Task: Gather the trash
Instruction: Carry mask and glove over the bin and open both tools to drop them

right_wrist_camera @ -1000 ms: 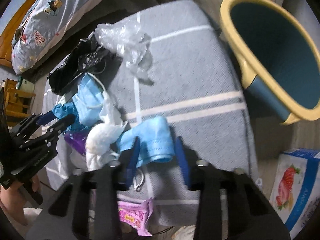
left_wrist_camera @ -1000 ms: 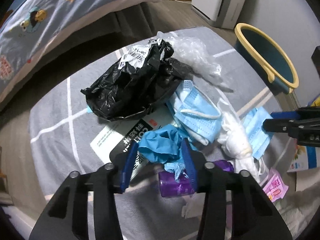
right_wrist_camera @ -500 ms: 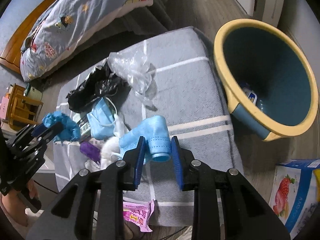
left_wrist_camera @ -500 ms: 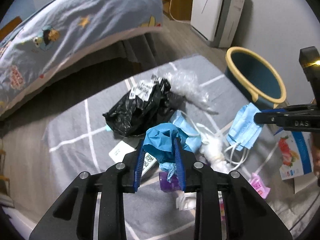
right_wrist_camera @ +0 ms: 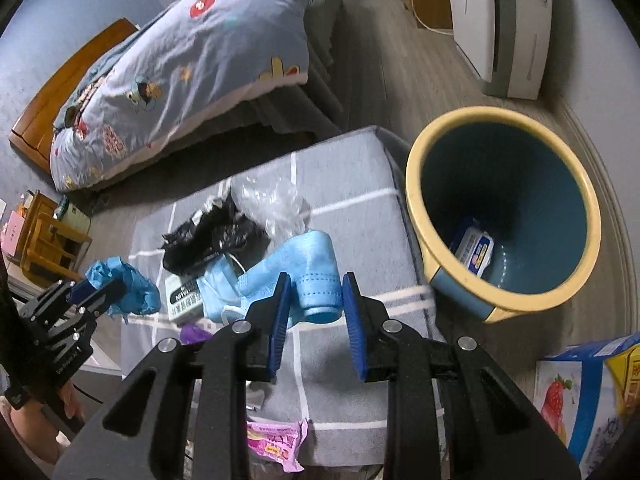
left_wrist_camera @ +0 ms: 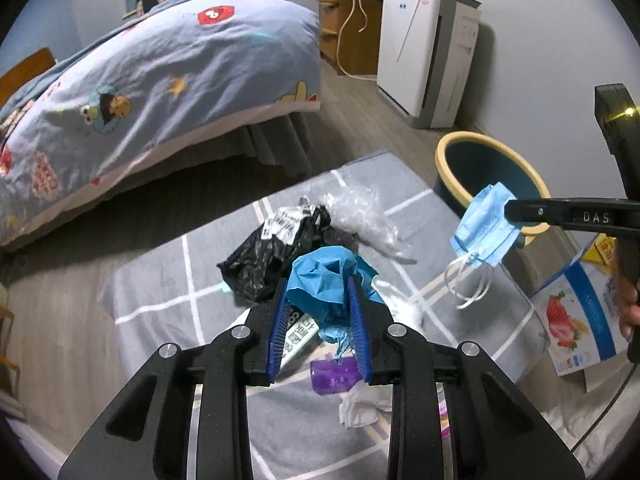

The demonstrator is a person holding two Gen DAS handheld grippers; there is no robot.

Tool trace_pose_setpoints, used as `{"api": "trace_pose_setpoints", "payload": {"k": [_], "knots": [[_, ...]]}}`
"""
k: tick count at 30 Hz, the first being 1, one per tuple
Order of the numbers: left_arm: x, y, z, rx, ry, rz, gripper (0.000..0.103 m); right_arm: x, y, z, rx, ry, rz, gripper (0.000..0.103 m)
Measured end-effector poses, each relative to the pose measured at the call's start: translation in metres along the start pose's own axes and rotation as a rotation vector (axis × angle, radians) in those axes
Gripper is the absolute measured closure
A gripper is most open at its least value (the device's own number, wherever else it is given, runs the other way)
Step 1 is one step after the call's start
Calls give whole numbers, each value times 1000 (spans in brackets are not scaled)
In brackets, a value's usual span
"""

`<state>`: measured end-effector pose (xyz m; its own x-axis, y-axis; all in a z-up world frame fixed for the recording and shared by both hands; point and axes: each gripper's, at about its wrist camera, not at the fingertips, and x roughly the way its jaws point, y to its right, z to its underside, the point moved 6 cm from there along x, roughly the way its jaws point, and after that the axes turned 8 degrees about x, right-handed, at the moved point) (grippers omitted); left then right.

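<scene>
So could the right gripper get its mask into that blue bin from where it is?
Probably yes. The right gripper holds the blue mask up in the air near the bin, whose mouth is open, with nothing between them.

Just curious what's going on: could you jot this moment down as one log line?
left gripper: shut on crumpled blue glove | right gripper: shut on light-blue face mask | yellow-rimmed blue bin: nearby, holds one packet

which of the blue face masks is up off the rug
The face mask pinched in the right gripper, its ear loops dangling free in the air. The other mask lies on the grey rug in the pile.
</scene>
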<state>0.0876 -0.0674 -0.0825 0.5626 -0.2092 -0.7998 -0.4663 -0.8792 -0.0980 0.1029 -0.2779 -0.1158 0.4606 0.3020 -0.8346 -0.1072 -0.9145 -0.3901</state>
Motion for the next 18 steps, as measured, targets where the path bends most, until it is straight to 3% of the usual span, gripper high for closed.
{"api": "trace_pose_setpoints", "payload": {"k": [11,18], "knots": [[-13,10,-21,6,80,21,73,-10,5,-19,-2,54,-4,77],[-9,36,-38,51,91,45,73,-21,39,-43,53,115,41,77]]}}
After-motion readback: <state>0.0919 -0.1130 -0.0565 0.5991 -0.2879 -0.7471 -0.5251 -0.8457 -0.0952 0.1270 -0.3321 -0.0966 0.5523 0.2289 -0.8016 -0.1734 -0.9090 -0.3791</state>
